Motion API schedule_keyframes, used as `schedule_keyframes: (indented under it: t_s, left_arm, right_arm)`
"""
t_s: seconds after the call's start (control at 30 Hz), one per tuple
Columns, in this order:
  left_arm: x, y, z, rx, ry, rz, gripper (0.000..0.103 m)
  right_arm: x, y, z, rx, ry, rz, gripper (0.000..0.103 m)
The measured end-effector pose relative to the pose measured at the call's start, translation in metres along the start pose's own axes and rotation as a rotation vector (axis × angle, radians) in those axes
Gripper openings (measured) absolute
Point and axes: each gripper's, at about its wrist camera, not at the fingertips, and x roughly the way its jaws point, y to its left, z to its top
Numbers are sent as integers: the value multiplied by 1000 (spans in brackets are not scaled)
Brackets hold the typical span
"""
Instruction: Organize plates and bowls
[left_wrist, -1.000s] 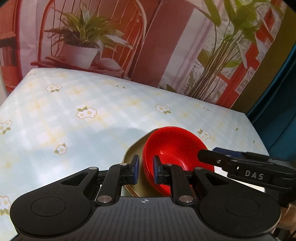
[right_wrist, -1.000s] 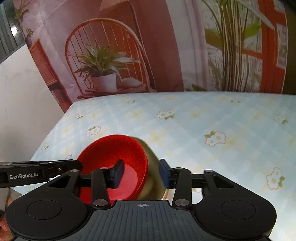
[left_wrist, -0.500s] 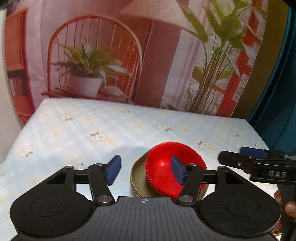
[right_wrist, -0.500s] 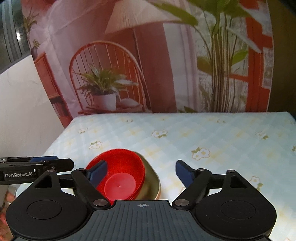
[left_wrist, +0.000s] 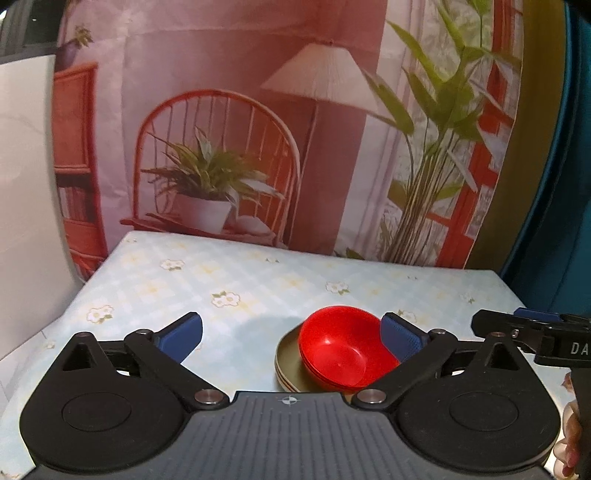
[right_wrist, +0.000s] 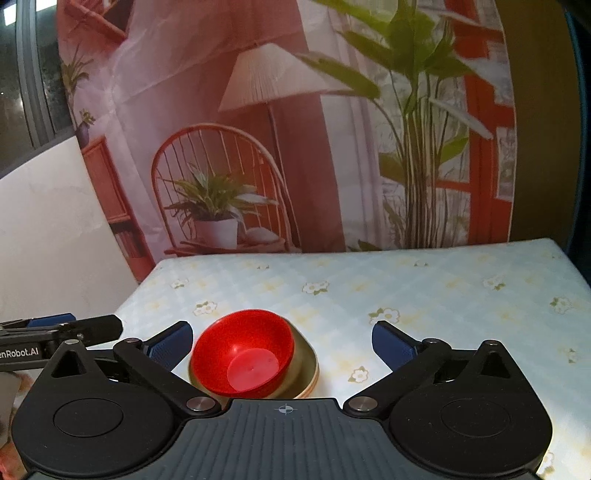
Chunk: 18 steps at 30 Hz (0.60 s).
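- Red bowls (left_wrist: 341, 352): nested stack, rims visible as layered edges in the left wrist view; sits inside the olive-gold plates (left_wrist: 291, 363), offset toward one side of them.
- Plates: stacked, at least two rims show at the edge; they rest flat on the bench (left_wrist: 258, 288), near its front edge.
- Same stack in the right wrist view: red bowls (right_wrist: 243, 356) on the plates (right_wrist: 308, 369), low and left of centre in the frame.
- Left hand-held gripper (left_wrist: 291, 334): jaws spread wide and opening; blue pads stand apart from the stack, nothing pressed between them. The right pad overlaps the bowls' rim in the frame; contact cannot be told.
- Right hand-held gripper (right_wrist: 282, 341): jaws wide and opening; the stack appears between the pads, touching neither.
- Each hand-held gripper's tip shows at the edge of the other's view.
- Bench covering: pale blue check cloth with small white flowers.
- Behind the bench: printed backdrop (left_wrist: 258, 147) with a red chair, potted plant and lamp.
- Fingertips of a hand (left_wrist: 570, 448) show at the right edge of the left wrist view.
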Motion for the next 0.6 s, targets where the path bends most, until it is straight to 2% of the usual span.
schedule_keyframes:
  t_s: [0.2, 0.4, 0.6]
  left_arm:
    - [-30, -7, 7, 22, -37, 26, 103]
    - [-58, -9, 12, 0, -71, 24, 103]
    - [-90, -18, 14, 46, -127, 52, 103]
  right_arm:
    - [-34, 12, 3, -28, -62, -21, 103]
    - [-66, 27, 7, -64, -99, -24, 103]
    - [-99, 37, 14, -81, -143, -35, 103]
